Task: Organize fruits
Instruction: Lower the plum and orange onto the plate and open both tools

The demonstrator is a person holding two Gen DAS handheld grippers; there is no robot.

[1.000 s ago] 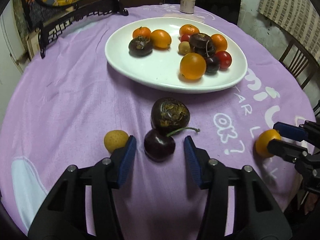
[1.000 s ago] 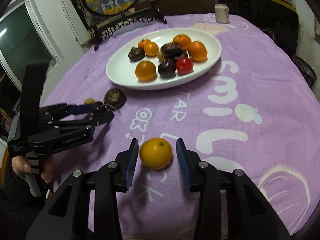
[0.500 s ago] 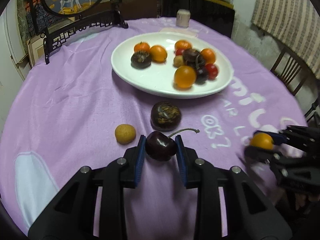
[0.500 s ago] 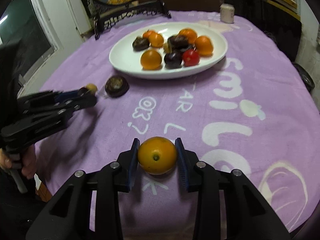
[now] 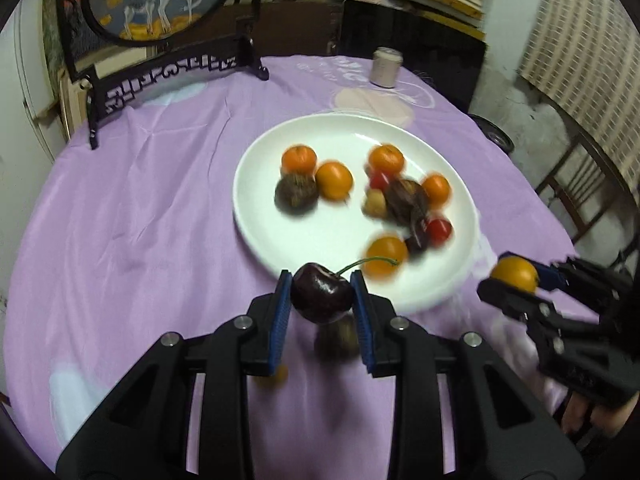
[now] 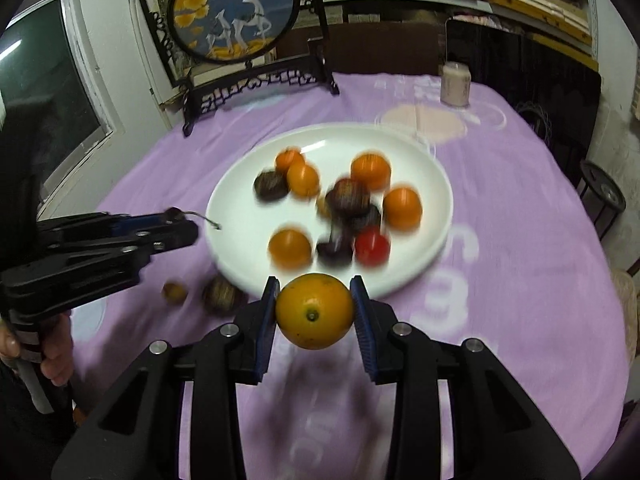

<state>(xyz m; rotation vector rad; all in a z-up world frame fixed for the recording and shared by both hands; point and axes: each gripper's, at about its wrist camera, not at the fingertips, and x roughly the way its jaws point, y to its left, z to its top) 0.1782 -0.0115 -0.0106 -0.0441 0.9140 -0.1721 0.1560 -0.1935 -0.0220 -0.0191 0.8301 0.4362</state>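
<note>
A round table under a purple cloth (image 5: 132, 220) carries a white plate (image 5: 340, 136) already loaded with fruit. The left gripper (image 5: 321, 300) is clamped on a dark cherry (image 5: 322, 298), stem trailing toward the plate; the right gripper (image 6: 314, 312) is clamped on an orange fruit (image 6: 314, 311). Both loads sit clear of the cloth, at the plate's near rim. The plate lies directly ahead of each gripper; neither is clearly nearer. Open plate surface lies ahead of the cherry.

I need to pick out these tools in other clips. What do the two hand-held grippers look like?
Both match: the left hand-held gripper and the right hand-held gripper have black plastic frames, silver screws at the joints and blue ribbed pads inside two fingers.
</note>
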